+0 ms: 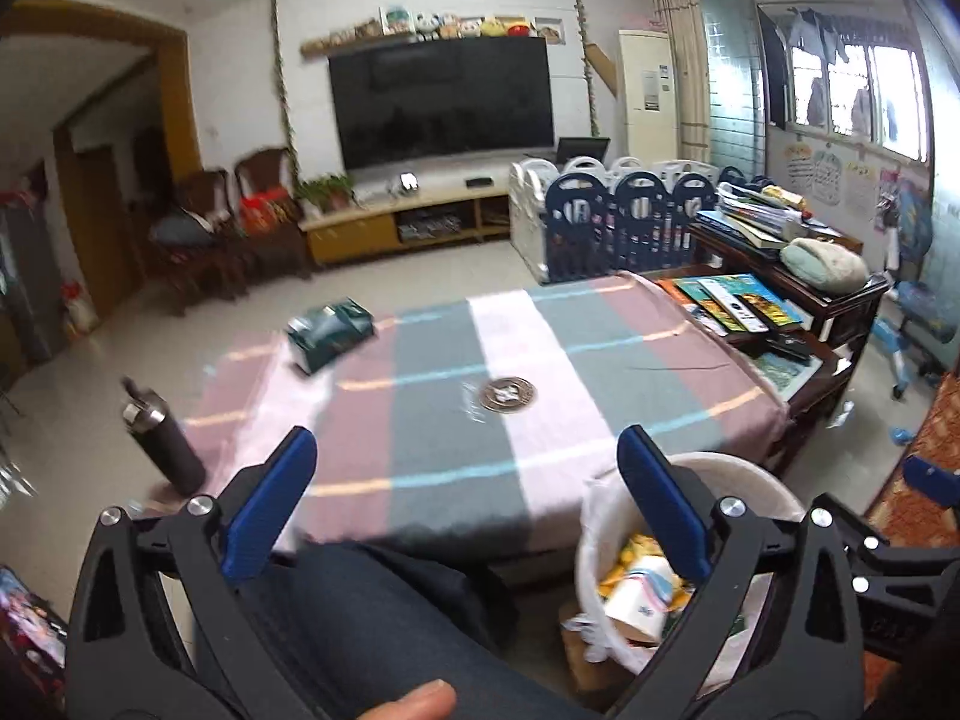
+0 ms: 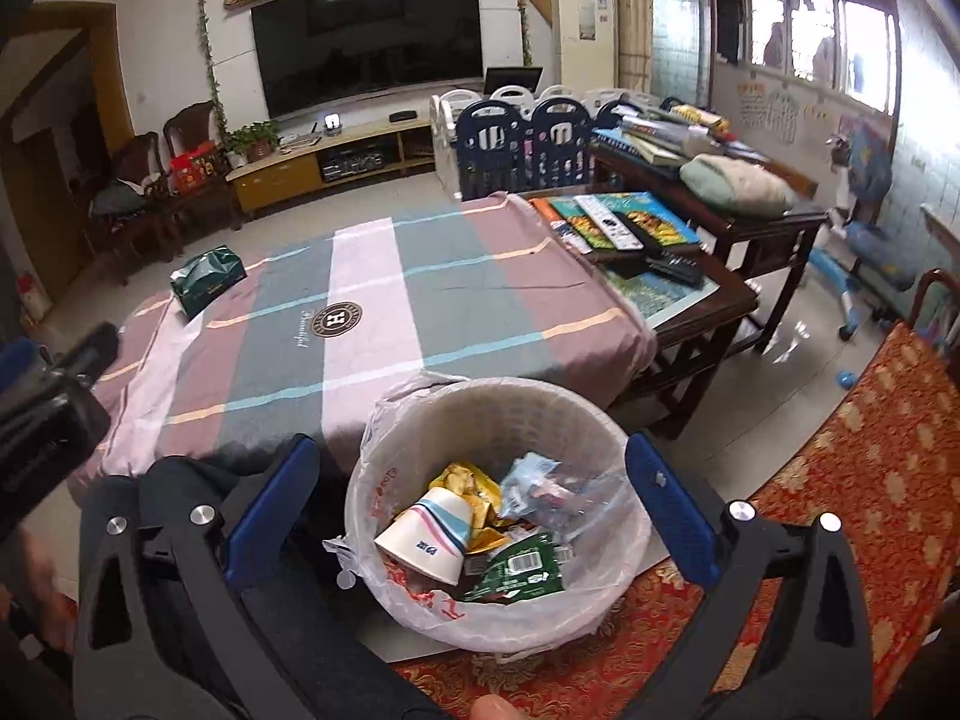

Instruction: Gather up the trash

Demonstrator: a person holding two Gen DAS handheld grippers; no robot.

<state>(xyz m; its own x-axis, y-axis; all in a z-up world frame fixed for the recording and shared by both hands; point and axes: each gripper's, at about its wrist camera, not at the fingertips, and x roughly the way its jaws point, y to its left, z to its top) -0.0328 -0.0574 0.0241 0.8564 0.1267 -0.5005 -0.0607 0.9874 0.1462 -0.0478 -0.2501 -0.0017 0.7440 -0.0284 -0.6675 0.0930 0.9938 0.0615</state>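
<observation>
Black grippers [image 1: 465, 504], blue fingers [image 2: 273, 504]

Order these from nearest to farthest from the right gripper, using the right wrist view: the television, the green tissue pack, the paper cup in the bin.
1. Paper cup, in the bin just below the open right gripper.
2. Green tissue pack, far left corner of the table.
3. Television, on the back wall.

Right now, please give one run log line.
left claw open, empty | right claw open, empty | bin holds trash | tissue pack on table

The left gripper's right finger [image 1: 660, 504] hides part of the waste basket [image 1: 750, 474]; a motion-blurred dark bottle [image 1: 165, 438] stands at left.
</observation>
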